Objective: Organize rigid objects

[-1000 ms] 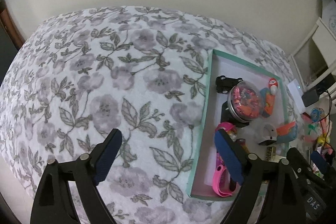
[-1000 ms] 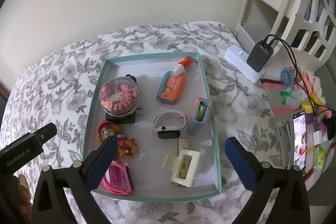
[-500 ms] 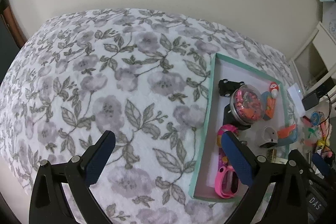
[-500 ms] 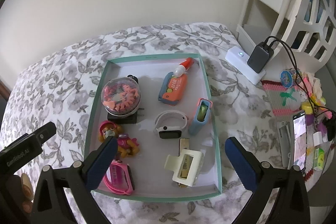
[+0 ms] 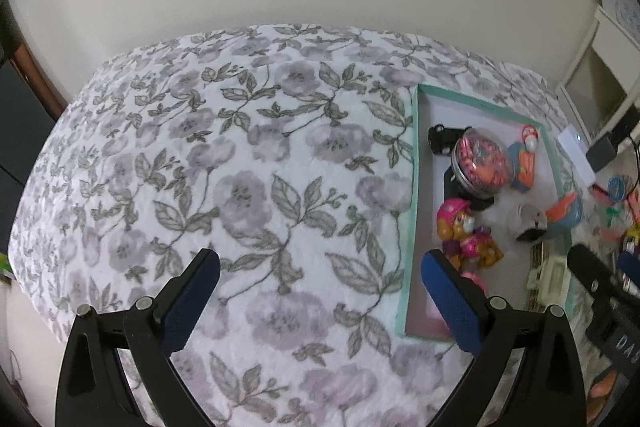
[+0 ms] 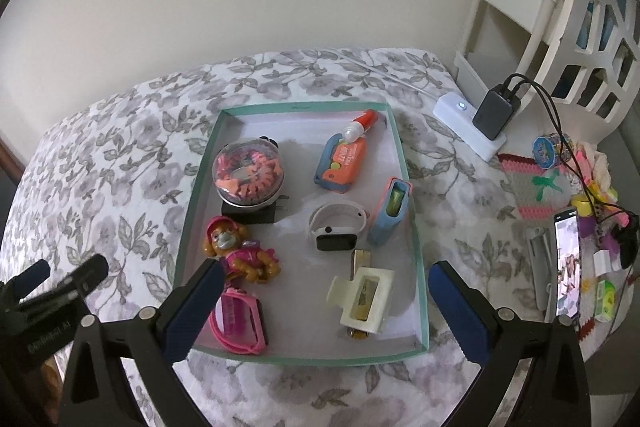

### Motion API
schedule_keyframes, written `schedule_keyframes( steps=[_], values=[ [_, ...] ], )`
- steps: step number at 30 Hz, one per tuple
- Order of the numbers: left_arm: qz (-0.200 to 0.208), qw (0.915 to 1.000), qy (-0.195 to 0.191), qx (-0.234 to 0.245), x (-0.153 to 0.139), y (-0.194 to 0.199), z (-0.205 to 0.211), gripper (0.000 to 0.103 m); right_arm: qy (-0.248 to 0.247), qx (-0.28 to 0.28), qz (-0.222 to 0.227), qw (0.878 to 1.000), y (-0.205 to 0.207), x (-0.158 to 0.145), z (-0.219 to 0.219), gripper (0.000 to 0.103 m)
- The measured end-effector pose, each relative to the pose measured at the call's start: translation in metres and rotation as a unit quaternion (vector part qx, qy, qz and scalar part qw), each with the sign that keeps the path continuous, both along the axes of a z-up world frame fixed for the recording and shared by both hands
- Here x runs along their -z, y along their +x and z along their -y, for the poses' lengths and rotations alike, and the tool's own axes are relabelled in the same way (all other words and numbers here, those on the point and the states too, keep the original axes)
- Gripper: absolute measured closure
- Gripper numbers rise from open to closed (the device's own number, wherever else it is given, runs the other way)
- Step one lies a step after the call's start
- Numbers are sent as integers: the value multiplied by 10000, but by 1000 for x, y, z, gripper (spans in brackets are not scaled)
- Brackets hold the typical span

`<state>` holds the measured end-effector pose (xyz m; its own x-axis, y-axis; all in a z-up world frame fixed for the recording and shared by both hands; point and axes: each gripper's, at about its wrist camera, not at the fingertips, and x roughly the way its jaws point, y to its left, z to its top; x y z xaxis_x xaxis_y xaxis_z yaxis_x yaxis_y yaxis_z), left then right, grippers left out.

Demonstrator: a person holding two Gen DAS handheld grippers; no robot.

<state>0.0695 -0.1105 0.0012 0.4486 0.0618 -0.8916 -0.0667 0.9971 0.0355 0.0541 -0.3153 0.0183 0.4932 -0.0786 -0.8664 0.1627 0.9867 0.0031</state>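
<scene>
Nine or so small hard things lie inside the teal-rimmed tray (image 6: 409, 187) on the flowered bedspread (image 5: 248, 163), and each looks light and stiff enough to lift with one pinch. The clear dome of pink and orange pieces (image 6: 249, 173), near the tray's far left corner, is smooth and round and likely slippery; taking it low, across its dark base, seems safer. The pup figure (image 6: 240, 255), nearer than the dome along the tray's left wall, has a narrow body that suits the pads. The pink glasses (image 6: 239, 321) in the tray's near left corner look thin and could flex, so the bridge is the better hold. The white watch (image 6: 337, 227) at the tray's middle has a bendy strap; its dark face is the firm part. The cream clip (image 6: 364, 299) sits toward the tray's near right corner.

The left gripper (image 5: 320, 291), left of the tray over bare bedspread, has just been spreading wider, with nothing between its jaws. The right gripper (image 6: 326, 301) hangs over the tray's near edge, spread wide and empty.
</scene>
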Motion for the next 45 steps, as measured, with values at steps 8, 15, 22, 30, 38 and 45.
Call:
schedule_keyframes(
  steps=[8, 15, 22, 30, 38, 45],
  values=[
    [-2, 9999, 67, 77, -5, -26, -10, 2, -84, -61, 62, 9999, -22, -5, -10, 0],
    [9, 10000, -3, 45, -6, -45, -19, 2, -228, -153, 155, 9995, -39, -10, -20, 0],
    [-47, 10000, -19, 53, -2, -57, -23, 2, -180, -105, 236, 9995, -54, -12, -22, 0],
    [-137, 9998, -22, 125, 5, -69, -25, 2, -289, -158, 193, 9993, -68, -7, -26, 0],
    [-154, 9997, 11, 190, 7, -80, -26, 2, -321, -201, 175, 9991, -84, -2, -28, 0],
    [-97, 9997, 44, 221, 6, -87, -27, 2, -307, -198, 205, 9991, -92, -3, -29, 0]
  ],
)
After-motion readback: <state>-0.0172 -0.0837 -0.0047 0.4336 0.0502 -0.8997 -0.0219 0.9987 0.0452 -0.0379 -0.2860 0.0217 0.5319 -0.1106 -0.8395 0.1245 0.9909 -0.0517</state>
